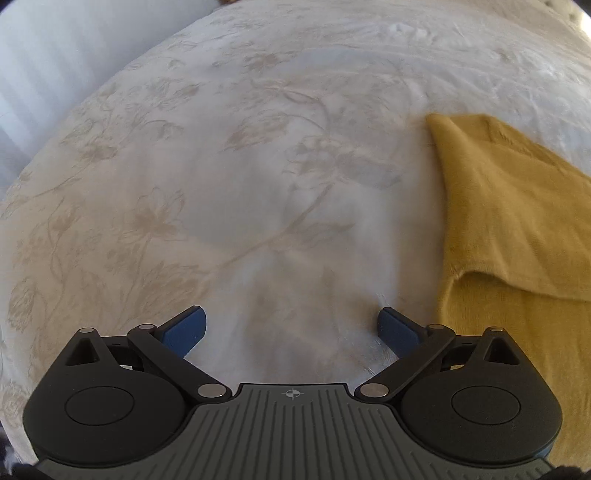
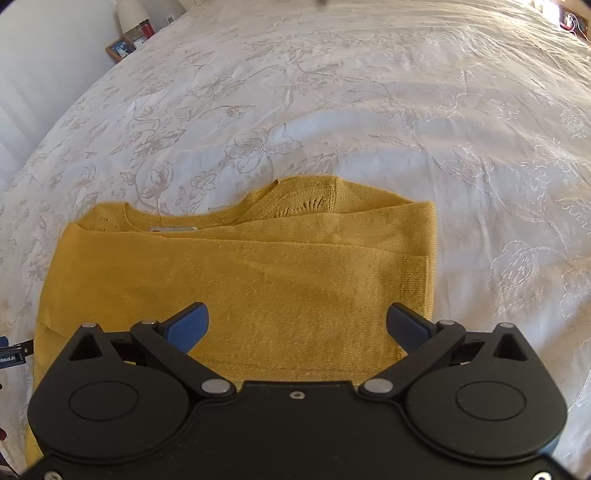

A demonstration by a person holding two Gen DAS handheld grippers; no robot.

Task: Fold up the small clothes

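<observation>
A mustard-yellow knit top (image 2: 240, 280) lies on the white floral bedspread (image 2: 369, 110), folded with its sides turned in; the neckline and a small label face the far side. My right gripper (image 2: 297, 325) is open and empty, hovering over the near part of the top. In the left wrist view the top (image 1: 517, 221) lies at the right, with a folded flap over its near part. My left gripper (image 1: 291, 328) is open and empty over bare bedspread (image 1: 221, 184), just left of the top's edge.
The bed's left edge drops off to a pale wall or curtain (image 1: 44, 74). A lamp (image 2: 131, 13) and a framed picture (image 2: 120, 48) stand on a nightstand at the far left. Small items (image 2: 569, 16) sit at the far right corner.
</observation>
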